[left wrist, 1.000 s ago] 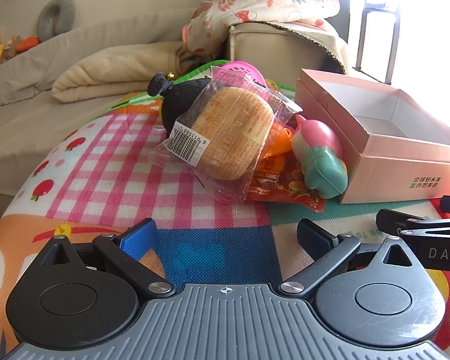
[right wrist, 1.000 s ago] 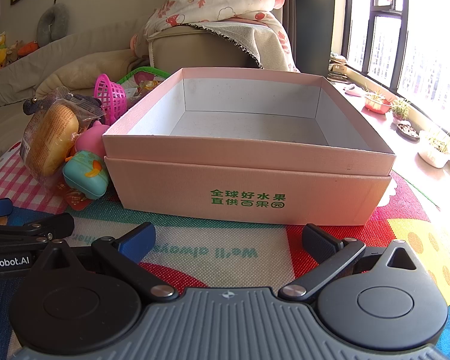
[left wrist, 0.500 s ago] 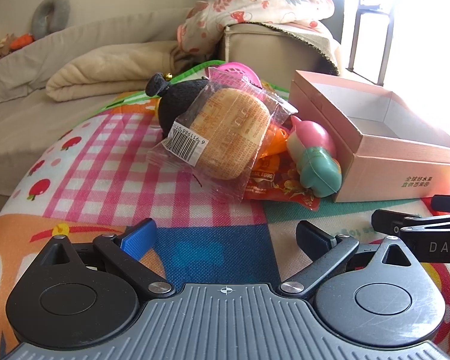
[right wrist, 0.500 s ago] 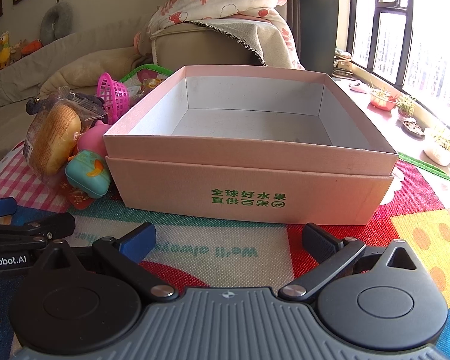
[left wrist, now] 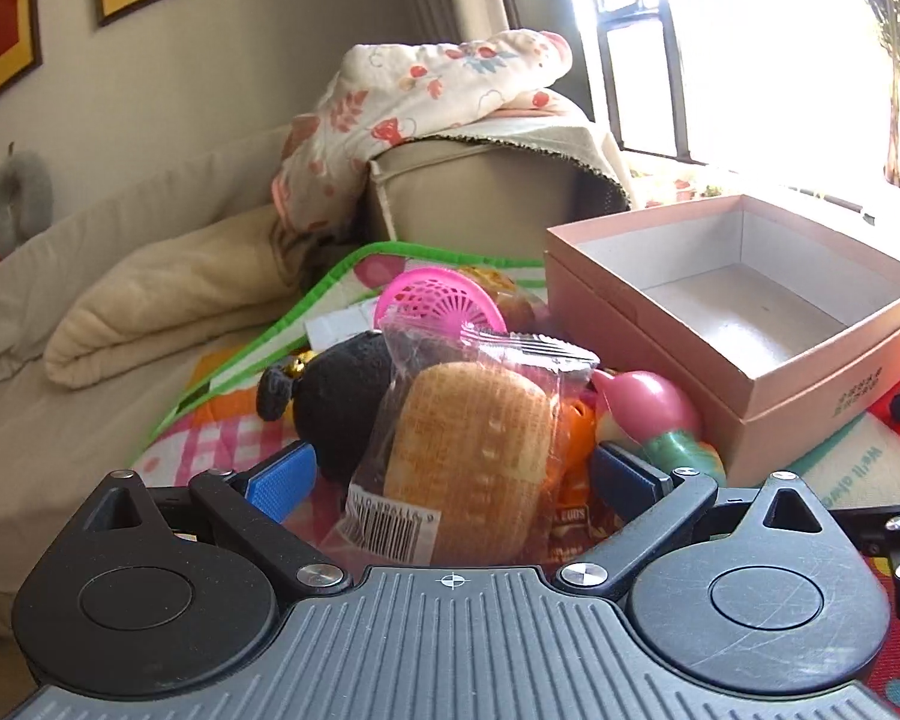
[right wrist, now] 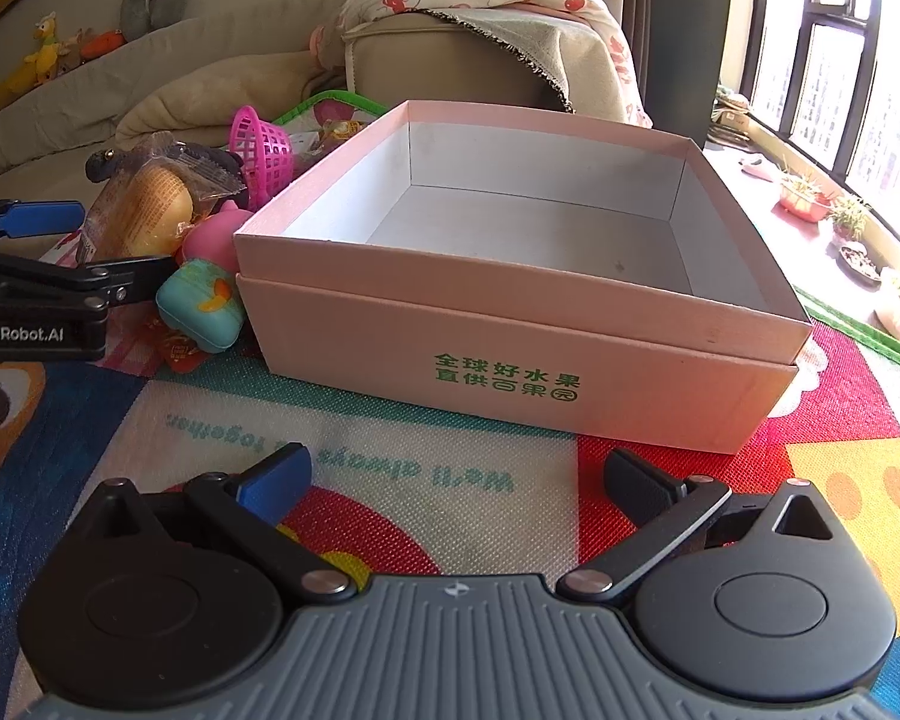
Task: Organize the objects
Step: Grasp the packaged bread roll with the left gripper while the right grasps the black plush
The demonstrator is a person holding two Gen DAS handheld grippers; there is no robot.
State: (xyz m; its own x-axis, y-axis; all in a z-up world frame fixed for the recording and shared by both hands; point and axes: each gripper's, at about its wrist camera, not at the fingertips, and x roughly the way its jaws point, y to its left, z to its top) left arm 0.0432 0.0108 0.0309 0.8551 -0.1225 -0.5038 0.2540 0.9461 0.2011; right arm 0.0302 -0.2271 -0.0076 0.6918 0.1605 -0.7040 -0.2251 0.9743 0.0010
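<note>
Left gripper (left wrist: 450, 474) is sitting wide open around the wrapped bun (left wrist: 471, 456) at lower centre, standing lengthwise between its fingers; right gripper (right wrist: 456, 480) is idling open.

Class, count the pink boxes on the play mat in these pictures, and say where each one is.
1. The pink box sits on the mat ahead of the right gripper, right of the toy pile. Others may be hidden behind it.
</note>
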